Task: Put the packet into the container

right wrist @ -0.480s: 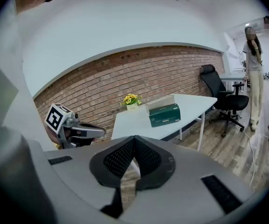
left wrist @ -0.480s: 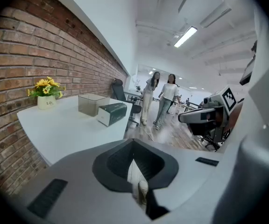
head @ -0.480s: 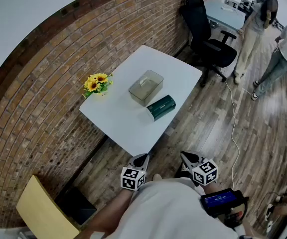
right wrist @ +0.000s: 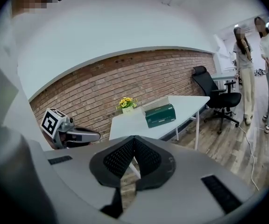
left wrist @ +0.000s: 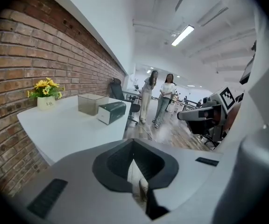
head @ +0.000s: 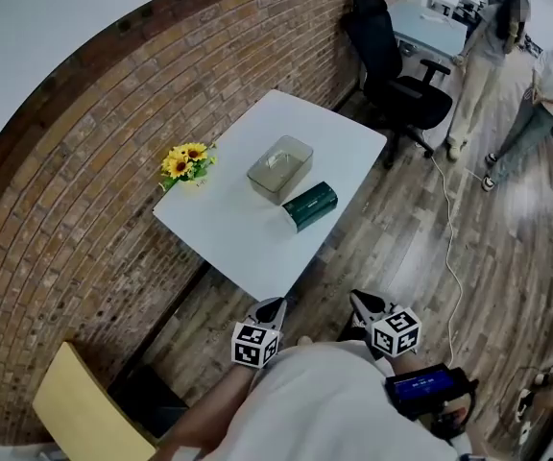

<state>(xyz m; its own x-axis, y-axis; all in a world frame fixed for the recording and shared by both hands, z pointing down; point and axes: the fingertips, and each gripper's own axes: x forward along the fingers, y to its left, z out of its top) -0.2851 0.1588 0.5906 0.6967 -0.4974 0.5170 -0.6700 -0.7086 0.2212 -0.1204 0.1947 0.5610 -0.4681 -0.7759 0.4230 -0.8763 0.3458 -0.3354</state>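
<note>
2 grippers sit low in the head view, close to the person's white shirt [head: 324,401] and above the wooden floor [head: 392,248], short of the table's near corner. The left gripper [head: 273,303] has its jaws pressed fully together with nothing between them; its own view shows the 2 dark pads meeting in a closed seam. The right gripper [head: 357,300] is the same, with jaws together and holding nothing. Neither touches the table or anything on it.

The table [head: 228,233] is white and stands against a brick wall [head: 84,161]. The packet [head: 310,206], a dark green box with a pale end, lies on the tabletop near the edge that faces the room. The container [head: 280,167], a clear rectangular tub, sits just beside the packet on the wall side. Whether the 2 touch cannot be told. The packet is outside the container. A small pot of yellow flowers [head: 186,161] sits on the table's edge by the wall, apart from both.

Beyond the table a black office chair [head: 396,75] stands on the floor, and 2 people [head: 488,56] stand farther off. A pale yellow chair [head: 80,406] shows at the lower left.
</note>
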